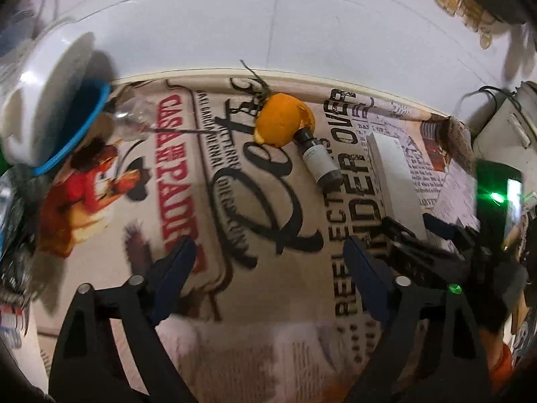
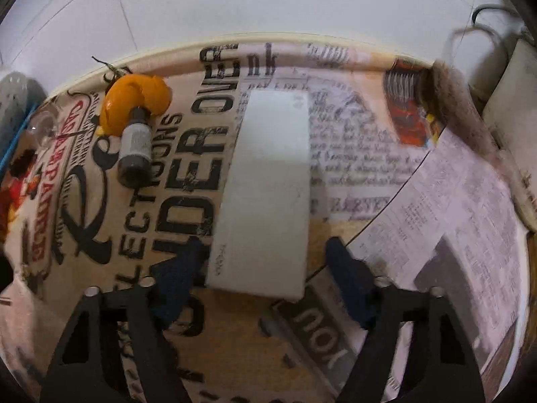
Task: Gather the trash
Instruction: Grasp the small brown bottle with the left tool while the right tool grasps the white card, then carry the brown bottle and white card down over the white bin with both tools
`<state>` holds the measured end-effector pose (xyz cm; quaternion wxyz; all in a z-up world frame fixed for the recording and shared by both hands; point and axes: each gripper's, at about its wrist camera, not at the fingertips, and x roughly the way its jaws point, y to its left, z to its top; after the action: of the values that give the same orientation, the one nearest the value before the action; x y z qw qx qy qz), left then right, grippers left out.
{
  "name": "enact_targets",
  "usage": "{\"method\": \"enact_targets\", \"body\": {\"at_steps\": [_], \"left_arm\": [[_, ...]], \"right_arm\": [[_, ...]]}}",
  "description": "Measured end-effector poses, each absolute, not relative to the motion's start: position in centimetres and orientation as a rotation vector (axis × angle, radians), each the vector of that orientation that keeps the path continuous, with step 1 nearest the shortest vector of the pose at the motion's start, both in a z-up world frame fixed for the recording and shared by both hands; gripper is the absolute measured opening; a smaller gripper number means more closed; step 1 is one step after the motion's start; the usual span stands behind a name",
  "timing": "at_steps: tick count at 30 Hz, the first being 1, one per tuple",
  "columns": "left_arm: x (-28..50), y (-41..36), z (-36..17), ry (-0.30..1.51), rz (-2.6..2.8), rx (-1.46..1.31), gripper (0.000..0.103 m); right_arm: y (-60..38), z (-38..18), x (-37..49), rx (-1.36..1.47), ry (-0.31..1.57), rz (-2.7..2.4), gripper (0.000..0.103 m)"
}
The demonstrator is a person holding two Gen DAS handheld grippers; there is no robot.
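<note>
Where the printed tablecloth (image 1: pixel 268 201) meets the white wall (image 1: pixel 268 27), its far edge runs as a pale curved strip, and the trash lies just short of it. An orange peel (image 1: pixel 283 121) sits near that edge with a small dark bottle (image 1: pixel 320 161) lying on its side, its cap touching the peel. To the right of the bottle lies a white box (image 2: pixel 268 194), flat and long, and further right a printed receipt (image 2: pixel 463 208) spreads toward the table's right border, where a brownish furry strip (image 2: pixel 470 127) runs along the rim. At the far left stand a white bin with a blue rim (image 1: pixel 50 107) and a clear piece, perhaps a plastic cup, too blurred to name.

Cloth in front of the left gripper (image 1: pixel 268 268) lies bare, with open room up to the peel. Its jaws stand wide, angled down at the cloth, nothing between them.

The right gripper (image 2: pixel 265 265) points steeply down over the near end of the white box, its blue fingertips (image 2: pixel 339 258) on either side of it. Gaps show beside the box, so the pads do not press on it.
</note>
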<state>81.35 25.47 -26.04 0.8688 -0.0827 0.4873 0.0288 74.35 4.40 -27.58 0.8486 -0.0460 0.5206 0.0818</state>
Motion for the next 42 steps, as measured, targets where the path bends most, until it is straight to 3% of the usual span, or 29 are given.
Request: {"method": "enact_targets", "body": {"at_steps": [10,21,31,42], "left_arm": [[88.9,21.2,-28.5,1.026,-0.016,-0.186,0.059],[91.4,19.0,-30.7,1.018,0.055,-0.148,0.028],[85.6,16.4,-29.1,1.048,-0.026,-0.111,0.027],[73.7,11.1,-21.9,0.928,0.02,-0.121,0.027]], "right_arm": [[-2.1,-24.6,73.0,0.049,1.051,0.101,0.048],[-6.4,-22.3,70.3,0.11,1.012,0.033,0.048],[-8.1,-19.8,67.6,0.152,0.979,0.113,0.048],[-11.6,-15.0,61.5,0.138,0.899,0.254,0.048]]}}
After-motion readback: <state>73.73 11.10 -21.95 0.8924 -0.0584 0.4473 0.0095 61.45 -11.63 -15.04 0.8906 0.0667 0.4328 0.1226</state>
